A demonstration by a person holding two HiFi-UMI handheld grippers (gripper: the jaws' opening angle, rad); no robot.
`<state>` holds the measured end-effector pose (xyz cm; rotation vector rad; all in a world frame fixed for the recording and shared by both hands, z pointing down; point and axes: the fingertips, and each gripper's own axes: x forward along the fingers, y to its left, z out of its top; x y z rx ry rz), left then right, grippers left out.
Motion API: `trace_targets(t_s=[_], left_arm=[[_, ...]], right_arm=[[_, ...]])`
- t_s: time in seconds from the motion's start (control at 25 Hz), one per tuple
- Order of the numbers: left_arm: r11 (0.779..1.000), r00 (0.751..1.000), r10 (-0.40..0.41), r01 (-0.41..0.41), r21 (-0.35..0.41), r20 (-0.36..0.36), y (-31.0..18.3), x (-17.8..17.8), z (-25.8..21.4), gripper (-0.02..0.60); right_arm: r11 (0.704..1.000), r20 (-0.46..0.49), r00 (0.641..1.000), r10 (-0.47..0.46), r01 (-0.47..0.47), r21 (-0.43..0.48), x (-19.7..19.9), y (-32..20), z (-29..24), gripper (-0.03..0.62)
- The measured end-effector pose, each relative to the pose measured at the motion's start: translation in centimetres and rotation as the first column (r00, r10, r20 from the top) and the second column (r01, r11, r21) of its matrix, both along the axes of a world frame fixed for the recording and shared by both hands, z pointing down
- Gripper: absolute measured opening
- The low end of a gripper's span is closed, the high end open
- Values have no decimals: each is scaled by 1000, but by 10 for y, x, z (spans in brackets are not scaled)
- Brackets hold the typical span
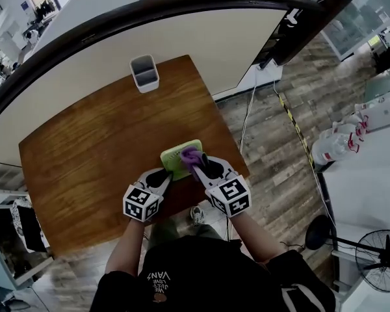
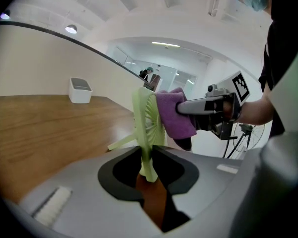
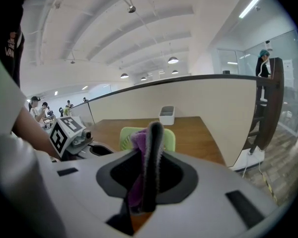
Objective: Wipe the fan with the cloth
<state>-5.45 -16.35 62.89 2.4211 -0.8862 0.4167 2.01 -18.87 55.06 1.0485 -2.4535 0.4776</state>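
Note:
A light-green small fan (image 1: 177, 153) stands near the front edge of the wooden table (image 1: 97, 148). My left gripper (image 1: 167, 173) is shut on the fan's near edge; in the left gripper view the green frame (image 2: 148, 133) sits pinched between the jaws of the left gripper (image 2: 149, 156). My right gripper (image 1: 199, 164) is shut on a purple cloth (image 1: 192, 155), which lies against the fan's face. From the left, the cloth (image 2: 173, 114) shows pressed on the grille by the right gripper (image 2: 186, 108). Between the right gripper's (image 3: 148, 155) jaws the cloth (image 3: 138, 142) stands bunched, the fan (image 3: 169, 139) behind it.
A grey square cup (image 1: 144, 74) stands at the table's far edge, against a curved cream partition (image 1: 201, 38). The table's right edge drops to a wood floor with a white cable (image 1: 248, 109). A black pedestal fan (image 1: 378, 252) stands on the floor at lower right.

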Motion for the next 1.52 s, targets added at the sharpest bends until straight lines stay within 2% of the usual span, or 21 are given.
trace_targets(t_s=[0.32, 0.56, 0.72, 0.88, 1.16, 1.28, 1.4, 1.52], left_arm=[[1000, 1000, 2, -2, -1, 6, 1, 0, 1, 80], [1000, 998, -31, 31, 4, 51, 0, 1, 2, 88], [997, 996, -77, 77, -12, 50, 8, -5, 3, 121], [992, 991, -124, 125, -5, 44, 19, -13, 2, 121], [972, 970, -235, 234, 16, 56, 31, -34, -2, 120], [963, 962, -268, 267, 25, 50, 37, -39, -4, 105], [957, 956, -289, 288, 33, 40, 41, -42, -9, 45], [953, 953, -302, 301, 38, 25, 43, -43, -13, 20]], right_arm=[[991, -23, 991, 130, -130, 3, 46, -15, 4, 84], [988, -24, 988, 153, -152, 25, 51, -9, -2, 84], [996, 19, 996, 83, -83, 34, 28, 7, -7, 84], [999, 45, 998, -40, 39, 23, -7, 27, -2, 84], [975, 18, 974, -224, 224, -1, -57, 47, 17, 84], [969, -5, 969, -248, 248, -7, -65, 44, 27, 84], [968, -19, 968, -250, 250, -8, -65, 40, 32, 84], [970, -20, 970, -244, 243, -9, -60, 39, 31, 84]])
